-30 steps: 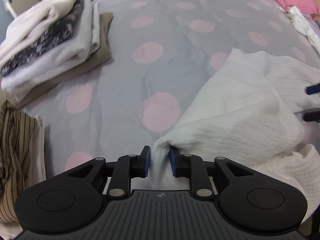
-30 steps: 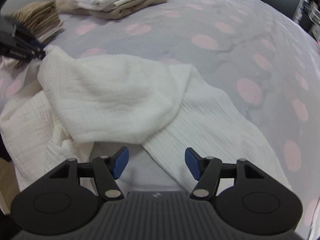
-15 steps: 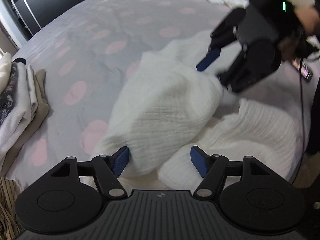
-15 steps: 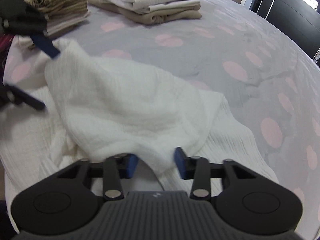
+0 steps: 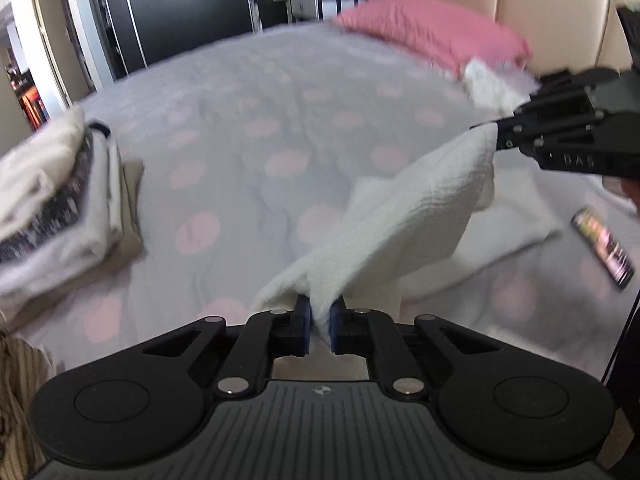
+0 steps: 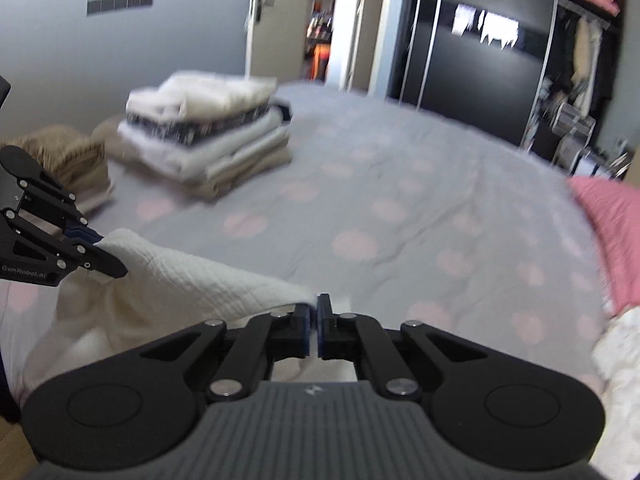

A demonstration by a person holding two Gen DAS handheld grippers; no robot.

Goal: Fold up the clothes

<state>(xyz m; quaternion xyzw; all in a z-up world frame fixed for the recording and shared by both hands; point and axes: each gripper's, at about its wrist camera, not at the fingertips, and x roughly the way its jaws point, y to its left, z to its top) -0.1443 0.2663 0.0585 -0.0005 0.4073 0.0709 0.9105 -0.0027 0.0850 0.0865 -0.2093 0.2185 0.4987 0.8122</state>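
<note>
A wide bed (image 5: 280,128) fills the room, its grey cover dotted with pale pink spots. A pink pillow (image 5: 432,36) lies at the far right against a beige padded headboard (image 5: 552,4). Dark glossy wardrobe doors (image 6: 480,52) stand beside a grey wall (image 6: 120,60) and an open white door (image 6: 272,20).

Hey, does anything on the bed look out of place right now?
Yes: a phone lies on the bedspread at the bed's right edge, beside the white garment held up by both claws, left and right. It's no clothing and could get knocked off.
</note>
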